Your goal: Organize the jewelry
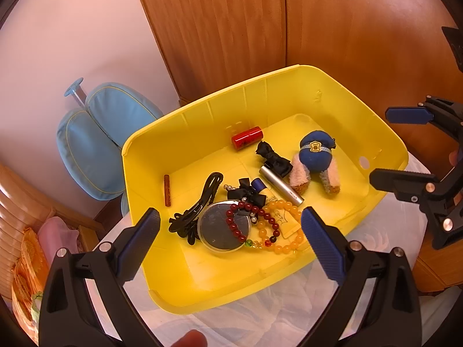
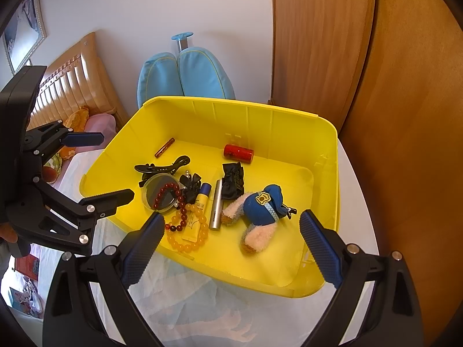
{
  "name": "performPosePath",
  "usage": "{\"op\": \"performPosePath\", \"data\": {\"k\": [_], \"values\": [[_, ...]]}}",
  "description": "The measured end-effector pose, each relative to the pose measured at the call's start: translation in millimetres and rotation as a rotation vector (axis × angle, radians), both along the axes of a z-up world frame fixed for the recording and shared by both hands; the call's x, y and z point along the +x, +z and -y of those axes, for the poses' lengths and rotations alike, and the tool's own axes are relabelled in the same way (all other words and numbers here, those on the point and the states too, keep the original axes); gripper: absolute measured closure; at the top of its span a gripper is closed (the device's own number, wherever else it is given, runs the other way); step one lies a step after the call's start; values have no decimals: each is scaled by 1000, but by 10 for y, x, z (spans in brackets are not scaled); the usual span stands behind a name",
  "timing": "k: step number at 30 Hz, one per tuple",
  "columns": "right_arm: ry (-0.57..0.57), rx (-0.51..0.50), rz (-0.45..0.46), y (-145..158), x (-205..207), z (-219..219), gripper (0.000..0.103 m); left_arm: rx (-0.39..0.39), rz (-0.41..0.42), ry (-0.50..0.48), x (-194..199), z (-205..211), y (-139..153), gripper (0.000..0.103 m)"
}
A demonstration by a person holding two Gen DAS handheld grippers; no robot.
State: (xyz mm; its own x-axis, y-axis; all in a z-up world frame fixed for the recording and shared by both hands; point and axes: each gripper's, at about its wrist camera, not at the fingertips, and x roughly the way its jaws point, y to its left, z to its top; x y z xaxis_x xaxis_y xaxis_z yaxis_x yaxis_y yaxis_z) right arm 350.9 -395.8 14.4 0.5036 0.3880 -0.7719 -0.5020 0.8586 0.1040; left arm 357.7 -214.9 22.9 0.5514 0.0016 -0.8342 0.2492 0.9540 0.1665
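A yellow bin (image 1: 202,286) (image 2: 330,144) holds jewelry. An amber bead bracelet (image 1: 285,248) (image 2: 185,244) and a dark red bead bracelet (image 1: 231,225) (image 2: 166,189) lie by a round mirror (image 1: 214,231) (image 2: 150,193). Black hair clips (image 1: 202,199) (image 2: 162,169), a silver tube (image 1: 282,186) (image 2: 216,205), a red cylinder (image 1: 246,138) (image 2: 238,153) and a blue plush toy (image 1: 315,156) (image 2: 260,211) lie nearby. My left gripper (image 1: 231,243) (image 2: 115,167) is open above the bin's near-left rim. My right gripper (image 2: 230,245) (image 1: 379,146) is open above the near-right rim. Both are empty.
The bin stands on a white cloth-covered table (image 2: 202,303). A blue cushioned chair (image 1: 98,141) (image 2: 185,75) stands behind it. Wooden wardrobe doors (image 1: 289,29) rise at the back and right. A bed with pillows (image 2: 78,121) lies to the left.
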Motion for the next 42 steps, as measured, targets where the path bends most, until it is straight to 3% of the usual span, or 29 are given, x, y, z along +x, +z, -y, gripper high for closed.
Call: {"op": "performPosePath", "data": {"k": [20, 30, 42], "values": [[-11, 0, 6, -15, 22, -12, 8, -14, -1, -4, 21, -12, -30, 8], [-19, 3, 2, -30, 30, -12, 8, -56, -1, 55, 62, -77, -62, 8], [-21, 1, 0, -50, 23, -19, 8, -29, 16, 36, 40, -55, -75, 8]]}}
